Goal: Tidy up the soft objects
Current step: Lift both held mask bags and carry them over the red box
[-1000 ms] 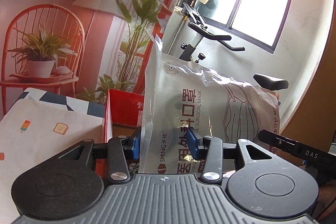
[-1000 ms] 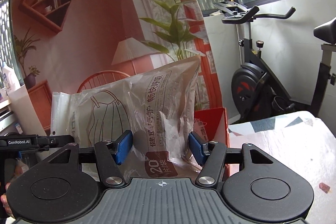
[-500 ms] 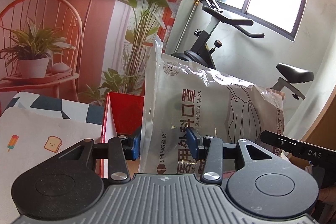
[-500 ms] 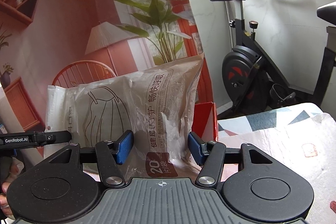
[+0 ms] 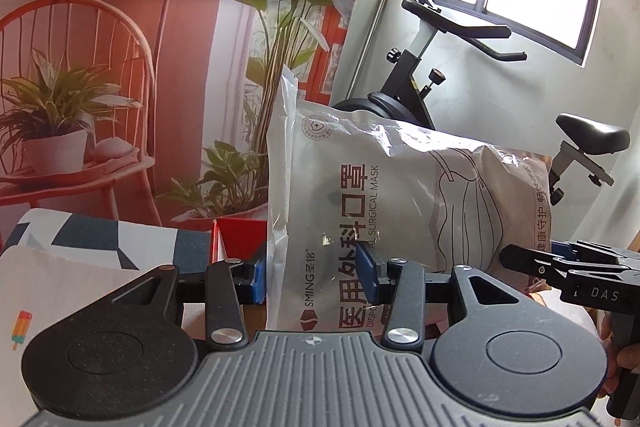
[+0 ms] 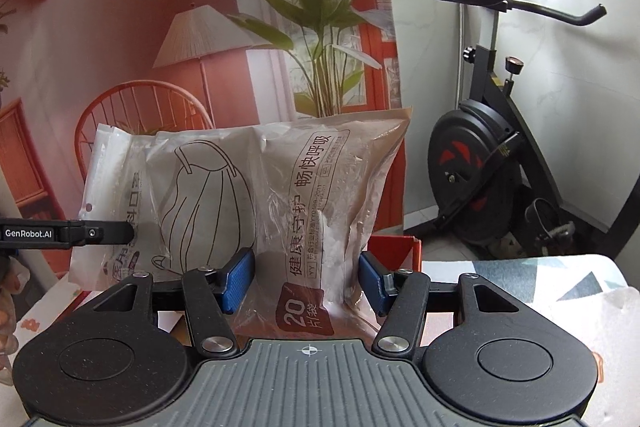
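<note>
Left wrist view is showing my left hand-held gripper clamping its blue pads on one end of the surgical mask pack, while my right hand-held gripper is pinching the other end, so I am carrying the soft plastic pack in the air between the two, stretched sideways in front of both cameras. Below and just behind the pack, the red box is standing on the worktop, which is covered with a patterned cloth; from the right wrist view its far red wall is peeking out beside the pack. An exercise bike is standing well behind, near the wall. I am judging that I am in the carry step, bringing the pack over the box to stow it. Next, I am thinking the move calls for lowering both ends evenly until the pack is sitting inside the red walls, then letting go with both hands together, since a limp bag may sag or catch on the rim if one side drops first.
</note>
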`<state>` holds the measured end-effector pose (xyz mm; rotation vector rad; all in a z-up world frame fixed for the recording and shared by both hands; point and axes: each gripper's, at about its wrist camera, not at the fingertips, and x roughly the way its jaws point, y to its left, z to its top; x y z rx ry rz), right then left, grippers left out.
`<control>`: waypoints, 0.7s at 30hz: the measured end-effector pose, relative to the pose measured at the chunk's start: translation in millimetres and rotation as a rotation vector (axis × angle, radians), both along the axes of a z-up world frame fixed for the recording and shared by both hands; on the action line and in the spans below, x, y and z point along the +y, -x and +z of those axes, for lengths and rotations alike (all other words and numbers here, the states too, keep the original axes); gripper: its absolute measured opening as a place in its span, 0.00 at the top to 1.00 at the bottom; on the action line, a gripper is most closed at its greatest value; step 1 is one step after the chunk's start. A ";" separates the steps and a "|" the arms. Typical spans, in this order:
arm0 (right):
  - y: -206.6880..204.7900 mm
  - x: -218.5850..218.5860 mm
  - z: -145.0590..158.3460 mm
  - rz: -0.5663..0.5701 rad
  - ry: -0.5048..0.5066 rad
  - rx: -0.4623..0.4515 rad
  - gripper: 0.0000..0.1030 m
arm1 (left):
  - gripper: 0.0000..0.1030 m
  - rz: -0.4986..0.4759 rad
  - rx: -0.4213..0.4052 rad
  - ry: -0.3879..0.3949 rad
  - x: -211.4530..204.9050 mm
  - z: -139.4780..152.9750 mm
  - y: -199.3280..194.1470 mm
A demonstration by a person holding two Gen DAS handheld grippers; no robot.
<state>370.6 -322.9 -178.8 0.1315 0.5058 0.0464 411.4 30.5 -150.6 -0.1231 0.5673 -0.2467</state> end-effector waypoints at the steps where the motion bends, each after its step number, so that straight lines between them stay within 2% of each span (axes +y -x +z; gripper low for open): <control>1: -4.6 -1.8 0.6 0.001 0.003 0.001 0.48 | 0.55 -0.003 -0.004 -0.008 -1.6 1.2 -5.5; 9: -47.9 -6.5 1.5 0.013 0.097 0.065 0.48 | 0.55 -0.019 0.022 -0.097 -14.7 -2.9 -36.1; 15: -70.9 -4.3 -16.9 0.016 0.131 0.133 0.48 | 0.55 -0.018 0.111 -0.170 -20.4 -21.4 -55.1; 19: -86.9 4.4 -25.0 0.023 0.175 0.202 0.48 | 0.55 -0.007 0.174 -0.183 -16.8 -27.1 -67.2; 21: -92.7 8.0 -30.2 0.033 0.193 0.241 0.48 | 0.50 0.000 0.201 -0.183 -12.3 -30.5 -70.9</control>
